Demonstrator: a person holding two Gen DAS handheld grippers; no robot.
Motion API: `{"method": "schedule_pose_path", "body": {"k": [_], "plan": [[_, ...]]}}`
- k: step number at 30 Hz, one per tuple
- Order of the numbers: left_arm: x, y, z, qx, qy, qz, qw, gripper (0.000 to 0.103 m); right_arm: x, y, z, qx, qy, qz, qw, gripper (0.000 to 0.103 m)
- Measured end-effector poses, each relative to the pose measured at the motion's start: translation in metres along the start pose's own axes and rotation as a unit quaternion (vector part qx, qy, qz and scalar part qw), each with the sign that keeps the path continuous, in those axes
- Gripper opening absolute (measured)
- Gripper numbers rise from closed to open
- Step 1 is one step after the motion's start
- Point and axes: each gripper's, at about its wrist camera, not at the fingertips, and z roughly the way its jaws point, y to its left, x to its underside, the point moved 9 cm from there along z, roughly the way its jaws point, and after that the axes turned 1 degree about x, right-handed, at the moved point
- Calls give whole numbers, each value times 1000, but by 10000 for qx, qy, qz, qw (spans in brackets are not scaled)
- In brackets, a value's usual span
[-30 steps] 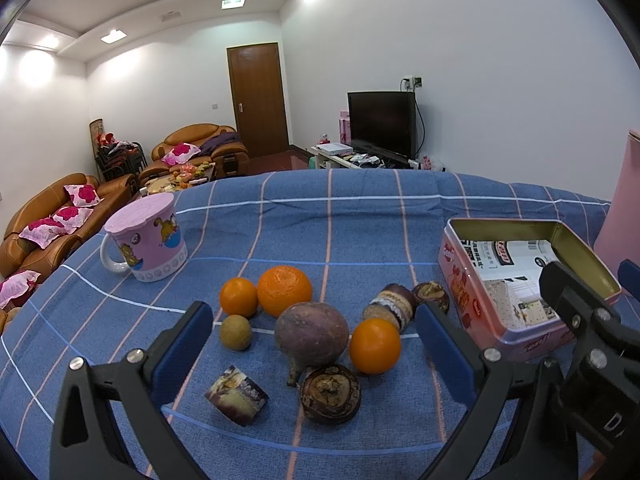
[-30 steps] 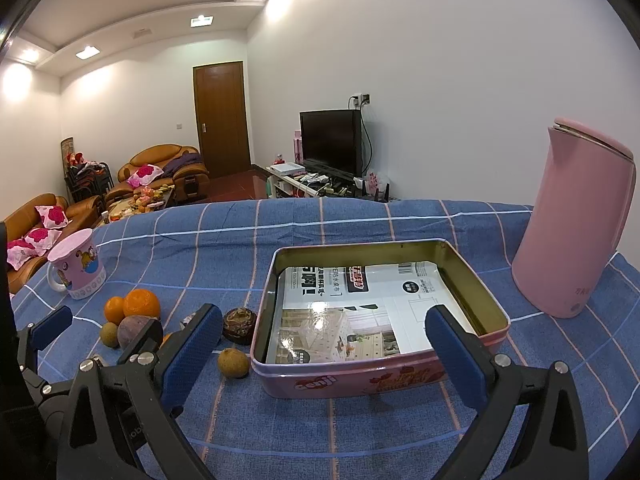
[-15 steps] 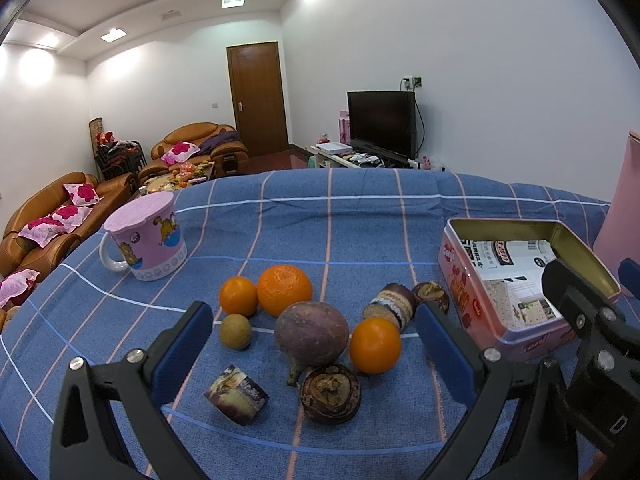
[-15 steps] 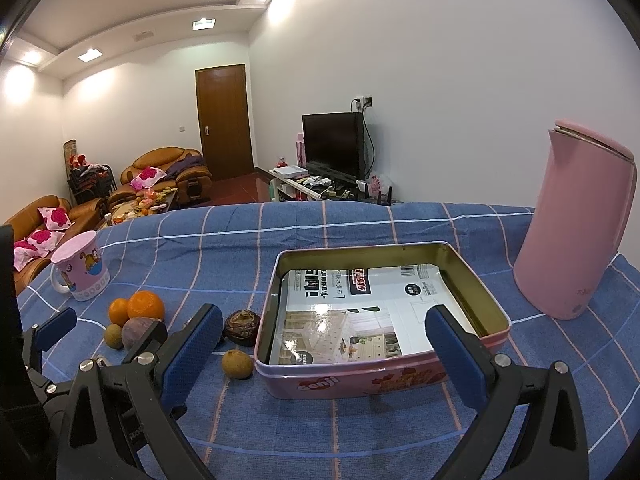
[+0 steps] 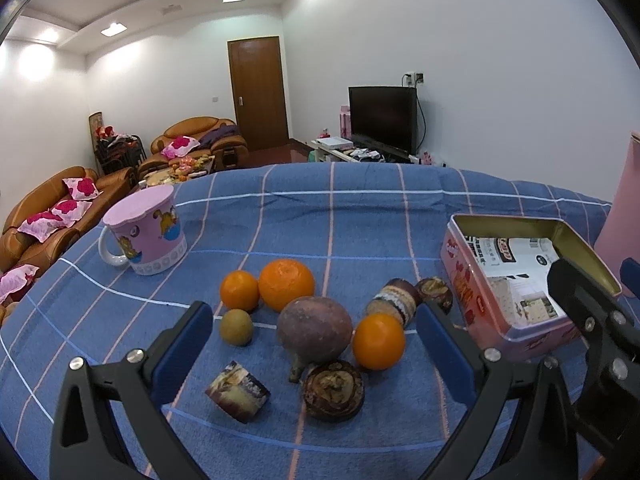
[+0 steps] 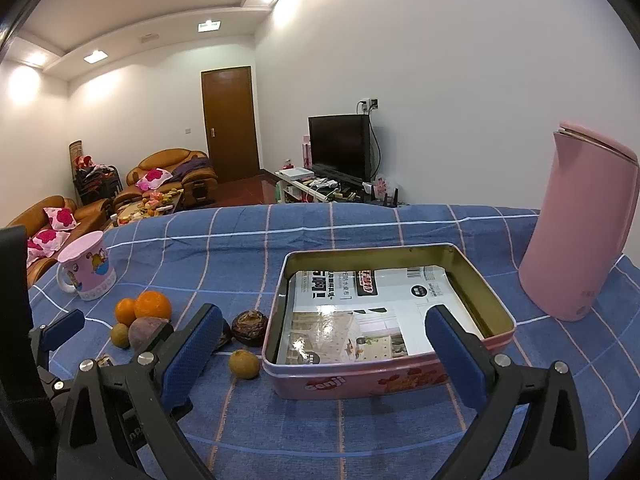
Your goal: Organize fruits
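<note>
Both tongs hang released, gripping nothing. The fruits (image 5: pixel 312 320) lie ahead of our left tongs (image 5: pixel 312 340); the tin (image 6: pixel 496 320) sits before our right tongs (image 6: pixel 324 344). We should straddle one fruit cleanly, clear of its neighbours.

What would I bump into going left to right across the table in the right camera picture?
Pink mug → small orange → small brown fruit → pink tin → pink kettle.
</note>
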Motion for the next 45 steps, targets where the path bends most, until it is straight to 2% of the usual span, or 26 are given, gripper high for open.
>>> {"method": "schedule_pose_path", "body": {"k": [7, 10, 12, 16, 18, 20, 22, 24, 26, 29, 32, 35, 37, 41, 42, 44, 45], "plan": [[0, 7, 3, -57, 90, 51, 9999, 103, 0, 0, 0, -58, 23, 25, 10000, 102], [-4, 26, 5, -109, 176, -84, 9998, 103, 0, 0, -1, -147, 27, 38, 9999, 102], [-11, 50, 5, -168, 144, -359, 9991, 103, -1, 2, -2, -209, 17, 25, 9998, 102], [-10, 94, 7, -181, 224, -786, 9965, 103, 5, 13, 0, -653, 229, 17, 9976, 101], [-4, 112, 11, -221, 316, -902, 9952, 103, 11, 24, 4, -963, 427, -27, 9944, 94], [3, 120, 15, -125, 493, -909, 9946, 99, 20, 37, 8, -1274, 711, -137, 9892, 75], [9, 124, 17, -12, 641, -860, 9942, 94, 32, 49, 15, -1578, 1055, -182, 9817, 69], [16, 125, 19, 164, 798, -788, 9936, 89, 43, 61, 19, -1772, 1294, -220, 9754, 69], [19, 118, 17, 537, 910, -691, 9920, 83, 51, 71, 22, -1888, 1451, -353, 9706, 69], [25, 104, 9, 1163, 987, -470, 9872, 83, 61, 86, 21, -2114, 1609, -522, 9626, 69], [26, 88, 1, 1524, 999, -189, 9831, 83, 71, 103, 24, -2216, 1728, -809, 9563, 69], [26, 74, -3, 1584, 1005, 45, 9822, 83, 80, 117, 29, -2269, 1883, -1046, 9498, 69], [28, 74, -3, 1478, 1040, 106, 9835, 83, 82, 121, 32, -2198, 1921, -1182, 9491, 69], [25, 96, -1, 1258, 1050, -193, 9863, 82, 83, 131, 40, -2193, 2020, -1257, 9462, 67], [25, 100, 0, 1273, 1030, -258, 9862, 82, 86, 136, 43, -2184, 2085, -1322, 9441, 63], [23, 105, 1, 1340, 992, -300, 9855, 82, 86, 141, 45, -2142, 2090, -1440, 9433, 45], [23, 104, 1, 1377, 991, -278, 9851, 82, 86, 143, 44, -2170, 2101, -1490, 9416, 42]]}}
